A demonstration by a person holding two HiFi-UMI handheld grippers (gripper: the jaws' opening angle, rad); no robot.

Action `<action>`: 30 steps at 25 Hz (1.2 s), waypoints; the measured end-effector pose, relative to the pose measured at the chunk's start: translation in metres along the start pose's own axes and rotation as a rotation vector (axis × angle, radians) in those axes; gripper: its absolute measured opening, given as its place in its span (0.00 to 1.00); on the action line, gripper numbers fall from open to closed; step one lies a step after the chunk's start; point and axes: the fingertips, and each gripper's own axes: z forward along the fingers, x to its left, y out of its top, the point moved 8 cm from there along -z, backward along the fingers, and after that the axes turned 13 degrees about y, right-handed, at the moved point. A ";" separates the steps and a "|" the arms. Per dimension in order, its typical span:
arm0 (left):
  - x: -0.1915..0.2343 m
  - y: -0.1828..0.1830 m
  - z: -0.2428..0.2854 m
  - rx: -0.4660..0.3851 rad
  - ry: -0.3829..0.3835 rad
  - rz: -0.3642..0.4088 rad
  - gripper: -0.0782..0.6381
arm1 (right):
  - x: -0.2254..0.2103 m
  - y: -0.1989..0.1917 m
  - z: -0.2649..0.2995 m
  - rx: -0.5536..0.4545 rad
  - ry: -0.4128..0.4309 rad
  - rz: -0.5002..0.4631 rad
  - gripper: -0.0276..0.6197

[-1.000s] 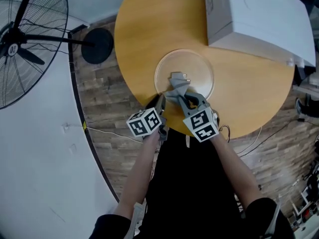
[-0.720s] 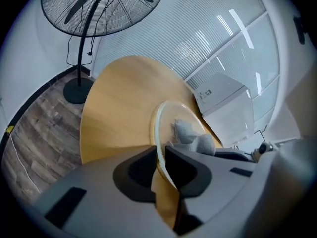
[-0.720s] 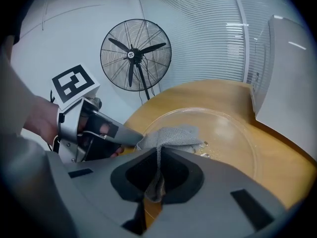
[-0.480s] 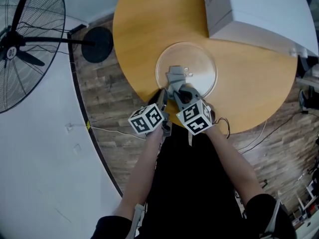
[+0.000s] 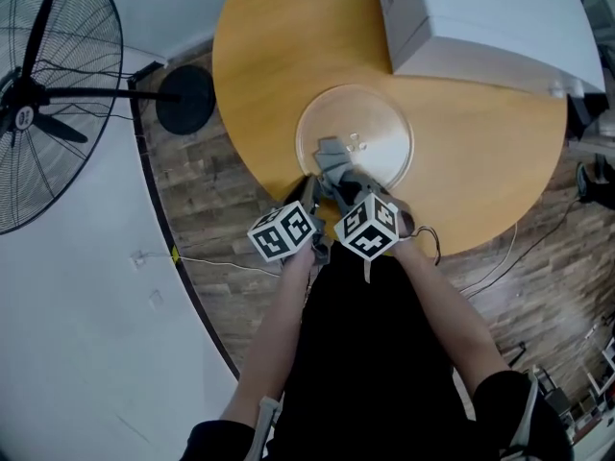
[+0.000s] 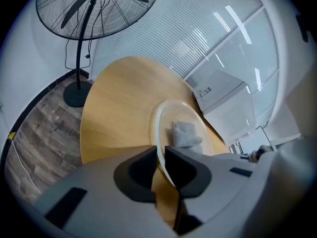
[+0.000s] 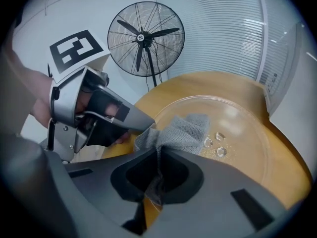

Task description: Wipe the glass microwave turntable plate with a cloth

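The round glass turntable plate (image 5: pixel 377 123) lies on the wooden round table (image 5: pixel 274 56), near its front edge. My left gripper (image 5: pixel 309 184) is shut on the plate's near rim; in the left gripper view the rim (image 6: pixel 159 133) runs between the pads of the left gripper (image 6: pixel 161 155). My right gripper (image 5: pixel 336 173) is shut on a grey cloth (image 5: pixel 332 150) that rests on the plate's near-left part. In the right gripper view the cloth (image 7: pixel 184 130) spreads over the glass (image 7: pixel 242 128) ahead of the right gripper (image 7: pixel 158 155), beside the left gripper's fingers (image 7: pixel 133 119).
A white microwave (image 5: pixel 480 17) stands at the table's back right, close behind the plate. A floor fan (image 5: pixel 48 94) with a black round base (image 5: pixel 187 87) stands left of the table. Cables lie on the wood floor (image 5: pixel 500 277).
My right gripper has drawn the cloth a little toward the plate's near-left rim and sunk lower. The left gripper has stayed at the rim.
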 end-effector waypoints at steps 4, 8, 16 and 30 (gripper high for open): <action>0.001 0.001 0.001 0.002 -0.003 0.004 0.17 | -0.004 -0.010 -0.008 0.025 0.038 0.044 0.08; 0.000 0.001 0.001 0.002 -0.011 0.011 0.17 | -0.010 -0.022 -0.019 0.046 0.033 0.067 0.08; -0.001 0.002 0.000 0.011 -0.002 0.068 0.18 | -0.042 -0.047 -0.050 0.028 -0.049 0.176 0.08; -0.002 0.003 0.002 0.013 -0.020 0.093 0.17 | -0.111 -0.046 -0.084 0.027 -0.229 0.237 0.08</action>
